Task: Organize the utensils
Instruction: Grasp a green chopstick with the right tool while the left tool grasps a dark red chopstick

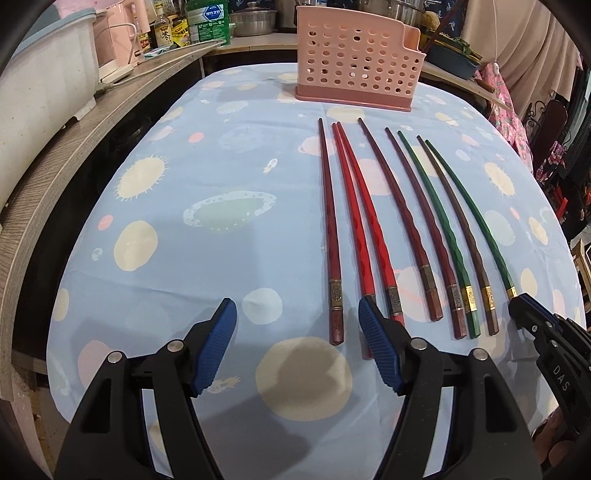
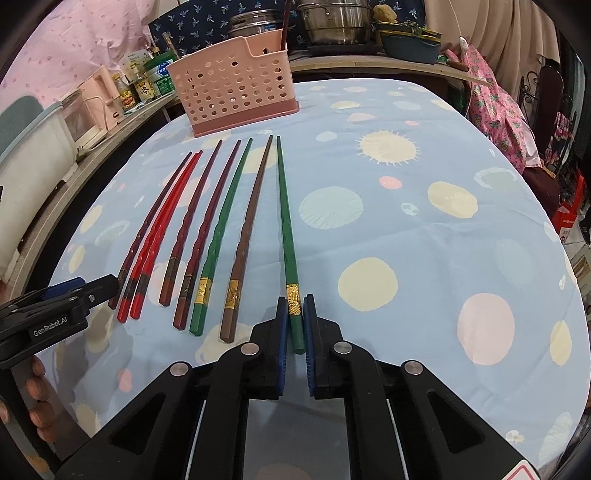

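The left tool's blue pad [image 1: 380,347] hides the butt end of one red faceted chopstick [image 1: 354,236]. Labels on the bottles [image 1: 162,33] are too small to read.

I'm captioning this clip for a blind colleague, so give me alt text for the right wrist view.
The right gripper is shut on the gold-banded thick end of a green chopstick lying on a blue planet-print tablecloth. Seven more chopsticks lie in a row to its left, and a pink perforated plastic utensil holder stands beyond them.
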The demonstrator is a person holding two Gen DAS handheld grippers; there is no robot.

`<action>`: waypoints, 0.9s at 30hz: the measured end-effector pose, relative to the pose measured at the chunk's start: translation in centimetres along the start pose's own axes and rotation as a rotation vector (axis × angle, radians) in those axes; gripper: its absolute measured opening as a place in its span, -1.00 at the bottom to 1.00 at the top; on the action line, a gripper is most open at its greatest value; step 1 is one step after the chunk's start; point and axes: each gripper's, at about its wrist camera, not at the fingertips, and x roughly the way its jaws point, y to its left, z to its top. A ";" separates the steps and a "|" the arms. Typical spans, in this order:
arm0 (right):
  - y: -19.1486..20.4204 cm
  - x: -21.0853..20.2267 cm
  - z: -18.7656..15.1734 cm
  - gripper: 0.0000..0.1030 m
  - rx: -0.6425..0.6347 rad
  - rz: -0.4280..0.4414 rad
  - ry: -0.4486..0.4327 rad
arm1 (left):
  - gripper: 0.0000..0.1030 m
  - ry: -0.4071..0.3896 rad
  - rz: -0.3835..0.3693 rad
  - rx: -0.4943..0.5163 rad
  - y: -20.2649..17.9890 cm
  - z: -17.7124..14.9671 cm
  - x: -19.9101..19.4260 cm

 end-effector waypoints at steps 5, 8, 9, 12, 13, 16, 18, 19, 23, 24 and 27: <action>0.1 0.0 -0.1 -0.85 -0.006 -0.001 0.002 | 0.05 0.024 -0.010 -0.009 0.1 0.0 0.8; 0.1 0.0 0.0 -0.85 -0.006 0.000 0.001 | -0.09 0.013 -0.001 -0.001 0.1 0.0 0.8; 0.2 0.0 0.0 -0.85 -0.006 0.000 0.001 | -0.17 0.011 -0.001 -0.002 0.1 0.0 0.8; 0.1 0.0 0.0 -0.85 -0.006 0.000 0.001 | -0.46 0.009 -0.004 -0.003 0.4 0.2 0.8; 0.1 0.0 0.0 -0.85 -0.006 0.000 0.001 | -0.59 0.009 -0.008 -0.005 0.5 0.2 0.8; 0.2 0.0 0.0 -0.85 -0.009 -0.002 0.000 | -0.78 0.012 -0.017 -0.008 0.6 0.3 0.8; 0.2 0.0 0.0 -0.85 -0.011 -0.003 0.000 | -0.82 0.013 -0.023 -0.009 0.7 0.3 0.8; 0.2 0.0 0.1 -0.85 -0.012 -0.003 0.001 | -0.82 0.014 -0.026 -0.009 0.7 0.3 0.8; 0.1 0.0 0.0 -0.85 -0.010 0.000 0.002 | -0.83 0.015 -0.030 -0.013 0.8 0.3 0.8; 0.1 0.0 0.0 -0.85 -0.008 0.001 0.001 | -0.84 0.016 -0.030 -0.013 0.8 0.3 0.8; 0.1 0.0 0.0 -0.85 -0.003 0.005 0.002 | -0.86 0.017 -0.024 -0.016 0.8 0.2 0.8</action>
